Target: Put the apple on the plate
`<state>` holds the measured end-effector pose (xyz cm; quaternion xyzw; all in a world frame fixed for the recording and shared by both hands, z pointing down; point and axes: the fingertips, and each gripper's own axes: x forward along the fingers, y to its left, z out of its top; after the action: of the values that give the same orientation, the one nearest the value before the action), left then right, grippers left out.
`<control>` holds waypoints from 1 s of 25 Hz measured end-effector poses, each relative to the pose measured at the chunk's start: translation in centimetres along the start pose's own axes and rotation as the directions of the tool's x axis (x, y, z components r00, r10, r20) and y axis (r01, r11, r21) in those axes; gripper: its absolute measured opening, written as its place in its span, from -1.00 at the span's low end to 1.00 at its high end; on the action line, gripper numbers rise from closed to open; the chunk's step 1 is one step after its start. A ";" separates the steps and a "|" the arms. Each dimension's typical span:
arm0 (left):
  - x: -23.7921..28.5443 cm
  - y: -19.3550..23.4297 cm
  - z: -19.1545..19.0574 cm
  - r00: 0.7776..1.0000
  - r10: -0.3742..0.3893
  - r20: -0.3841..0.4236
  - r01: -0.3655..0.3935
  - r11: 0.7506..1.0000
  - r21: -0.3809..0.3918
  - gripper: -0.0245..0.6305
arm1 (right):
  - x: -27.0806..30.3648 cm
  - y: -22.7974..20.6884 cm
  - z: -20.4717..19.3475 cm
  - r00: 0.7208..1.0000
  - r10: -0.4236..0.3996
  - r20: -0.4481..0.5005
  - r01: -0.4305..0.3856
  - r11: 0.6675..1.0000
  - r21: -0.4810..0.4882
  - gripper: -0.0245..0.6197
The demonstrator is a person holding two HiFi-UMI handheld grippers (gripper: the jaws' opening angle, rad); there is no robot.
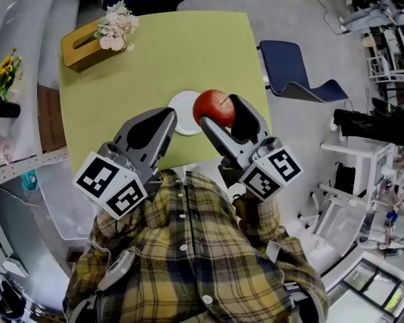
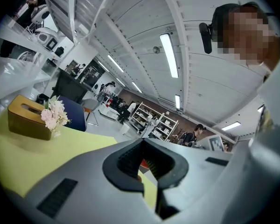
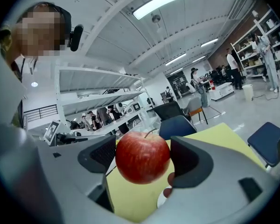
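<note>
Green table (image 1: 188,52), plate (image 1: 180,110) whole only overhead, right gripper (image 1: 223,113) clasping apple (image 3: 142,157)

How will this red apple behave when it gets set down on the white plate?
Probably rigid: the red apple looks undented clamped in the right gripper. Its glossy skin may slip. Being round, it could roll on the flat-looking white plate unless set stem up.

plate (image 1: 182,112) on the counter's (image 1: 188,52) near middle; apple (image 1: 212,106) in the right gripper (image 1: 223,113) at its right edge; tissue box (image 1: 77,46) far left.
</note>
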<state>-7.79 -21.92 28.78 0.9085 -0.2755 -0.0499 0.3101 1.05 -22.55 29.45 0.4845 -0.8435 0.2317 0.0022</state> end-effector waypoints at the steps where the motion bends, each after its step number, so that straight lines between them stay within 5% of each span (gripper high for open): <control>1: 0.0 0.1 -0.1 1.000 -0.011 -0.014 0.011 1.000 -0.002 -0.90 | 0.1 0.0 -0.1 1.000 -0.014 0.003 0.014 1.000 0.005 0.19; 12: 0.4 1.6 -0.9 0.995 -0.056 -0.082 0.053 0.998 -0.040 -0.90 | 0.3 -0.9 -1.7 0.994 -0.110 -0.017 0.111 0.993 0.039 0.19; 25: 1.3 1.1 -0.4 0.999 -0.001 -0.043 0.000 1.000 -0.027 -0.90 | 0.4 -2.4 -2.5 0.996 -0.055 -0.065 0.059 0.996 0.071 0.19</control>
<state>-7.06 -23.12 29.90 0.9051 -0.2680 -0.0343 0.3283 2.25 -22.96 32.71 0.5006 -0.8199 0.2773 0.0176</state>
